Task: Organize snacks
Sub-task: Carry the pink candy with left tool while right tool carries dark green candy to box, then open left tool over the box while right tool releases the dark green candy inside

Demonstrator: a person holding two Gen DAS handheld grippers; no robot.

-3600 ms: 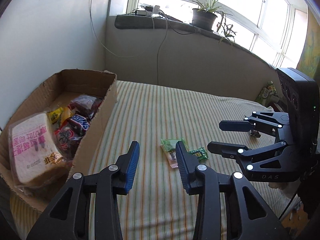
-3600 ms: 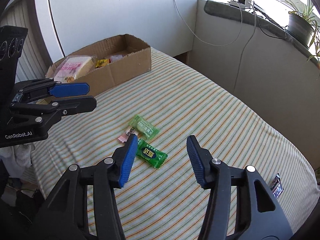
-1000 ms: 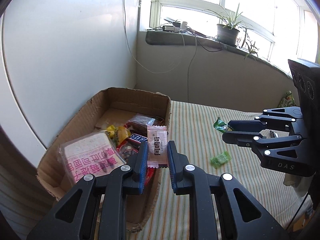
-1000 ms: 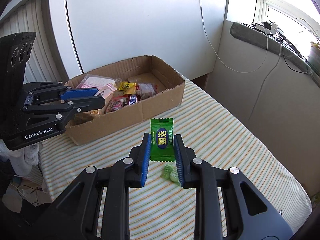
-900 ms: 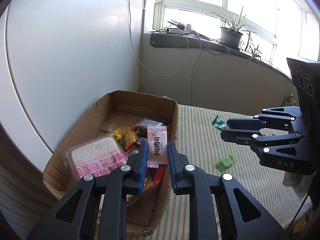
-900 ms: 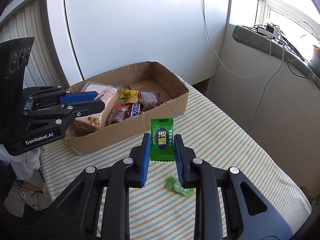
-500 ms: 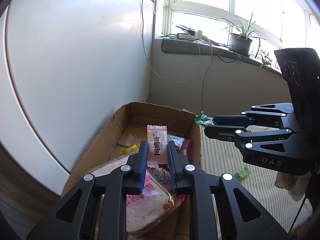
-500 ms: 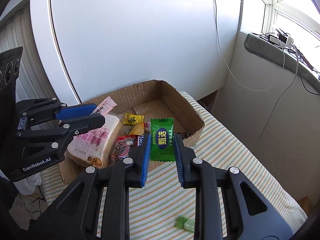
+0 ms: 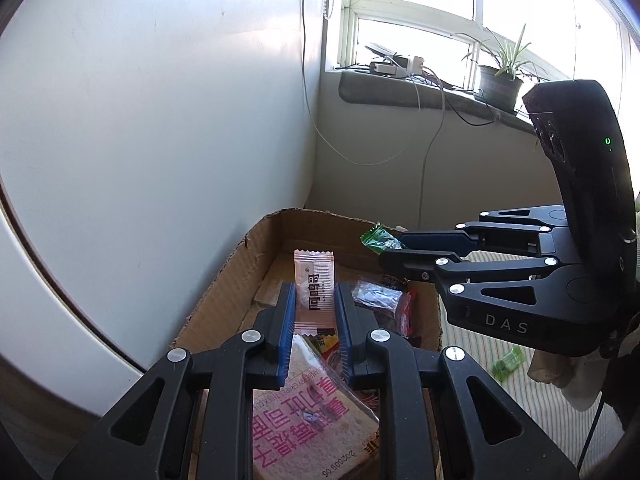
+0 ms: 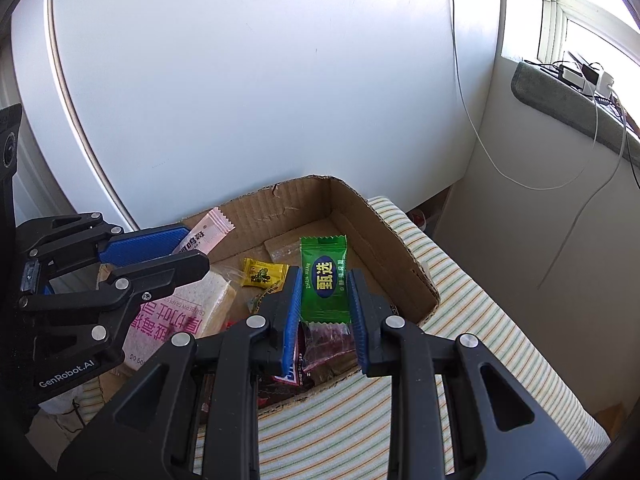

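Observation:
My left gripper (image 9: 315, 292) is shut on a pale pink snack sachet (image 9: 314, 288) and holds it upright over the open cardboard box (image 9: 224, 280). My right gripper (image 10: 325, 280) is shut on a green candy packet (image 10: 323, 278), also above the box (image 10: 404, 256). Each gripper shows in the other's view: the right gripper (image 9: 386, 250) with the green packet (image 9: 379, 237) to the right, the left gripper (image 10: 188, 248) with the pink sachet (image 10: 206, 230) to the left. Inside the box lie a wrapped bread slice (image 10: 184, 316), a yellow candy (image 10: 262, 274) and other wrapped snacks.
The box sits at the end of a striped bed cover (image 10: 472, 320), close to a white wall (image 10: 240, 80). One light green candy (image 9: 508, 362) lies on the cover to the right. A windowsill with a potted plant (image 9: 500, 76) and trailing cables is behind.
Both grippers have carried their packets across from the bed cover to above the box. The box now fills the lower middle of both views, and the light green candy has dropped behind.

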